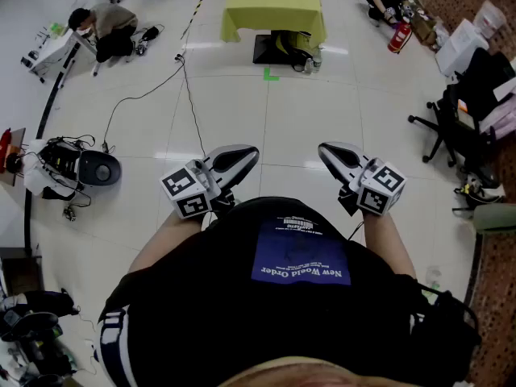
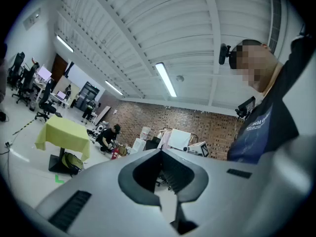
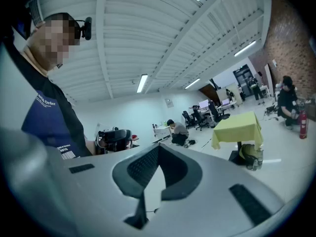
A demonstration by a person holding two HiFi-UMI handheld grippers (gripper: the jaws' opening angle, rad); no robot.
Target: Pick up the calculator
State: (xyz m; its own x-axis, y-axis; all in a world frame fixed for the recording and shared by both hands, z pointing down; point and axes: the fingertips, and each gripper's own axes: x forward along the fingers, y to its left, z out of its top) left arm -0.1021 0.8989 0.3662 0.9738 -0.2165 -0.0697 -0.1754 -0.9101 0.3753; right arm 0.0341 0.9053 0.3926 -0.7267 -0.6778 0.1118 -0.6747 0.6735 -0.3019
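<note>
Left hand-held gripper (image 1: 240,158), right hand-held gripper (image 1: 332,155): closed, empty. Calculator unseen; approach yellow-draped bench (image 1: 274,2), then open.

Left claw (image 1: 246,156) and right claw (image 1: 329,153) are closed, empty, held level.

Tile floor (image 1: 322,111), yellow-cloth tbl (image 1: 274,2), cables (image 1: 191,103), green tape mark (image 1: 271,75)

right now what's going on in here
A person stands on the open floor holding the left tongs and right tongs out in front, both shut and empty. A table draped in yellow-green stands further ahead. No calculator shows in any view, so the pickup has not begun.
</note>
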